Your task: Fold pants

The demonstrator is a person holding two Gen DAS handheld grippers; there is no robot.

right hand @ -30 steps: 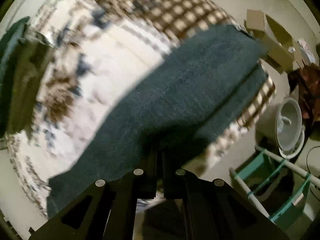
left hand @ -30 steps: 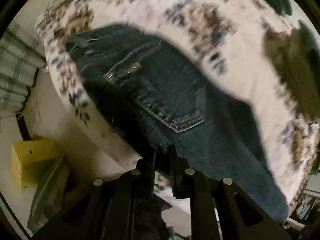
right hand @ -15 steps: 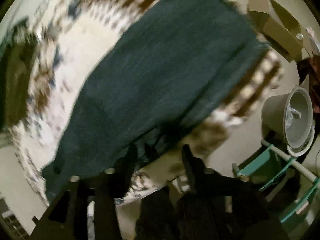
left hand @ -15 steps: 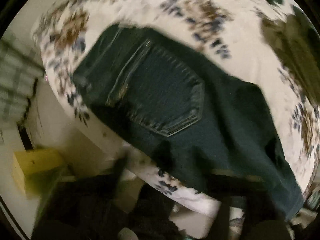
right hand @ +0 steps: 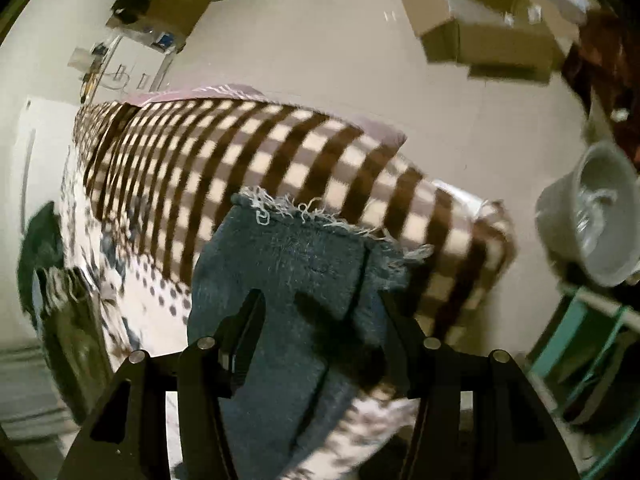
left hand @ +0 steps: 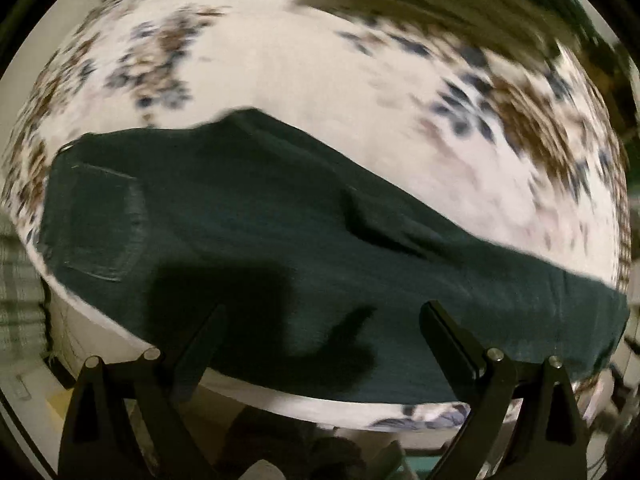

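The pants [left hand: 304, 240] lie flat on the floral bedspread [left hand: 320, 68], already halved lengthwise, long axis running from the pocketed seat at nine o'clock to the legs at four o'clock in the left wrist view. The frayed hem [right hand: 316, 220] sits at twelve o'clock from the right gripper [right hand: 316, 300], jaws apart, cloth between them (unpinched). The left gripper [left hand: 320, 308] hovers mid-length, jaws apart. The right looks nearer for carrying the hem toward the waistband.

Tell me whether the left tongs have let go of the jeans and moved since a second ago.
Yes. The left tongs, earlier shut on the jeans edge, are now open and have swung toward the legs; the back pocket, earlier central, now sits far left on the bedsheet.
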